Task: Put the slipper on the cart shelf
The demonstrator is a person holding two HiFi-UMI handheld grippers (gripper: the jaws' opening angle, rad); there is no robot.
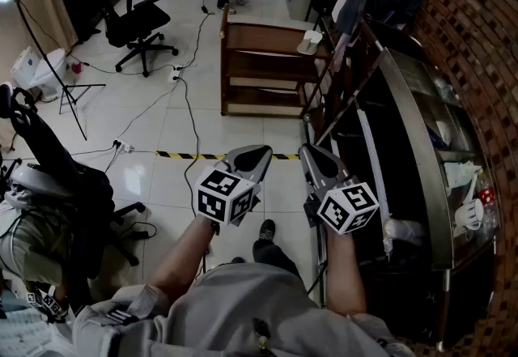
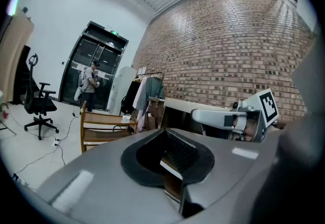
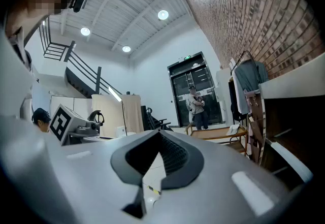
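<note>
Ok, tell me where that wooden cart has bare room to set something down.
The wooden cart's top shelf is bare left of the white slipper at its right end; the lower shelves look bare too. Crowded: cables cross the floor beside it.

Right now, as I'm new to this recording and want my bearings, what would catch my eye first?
The left gripper and right gripper, held side by side, jaws shut and empty, fill the head view's lower middle. Ahead stands a wooden cart with a white item on its top shelf's right end; a brick wall runs along the right.
</note>
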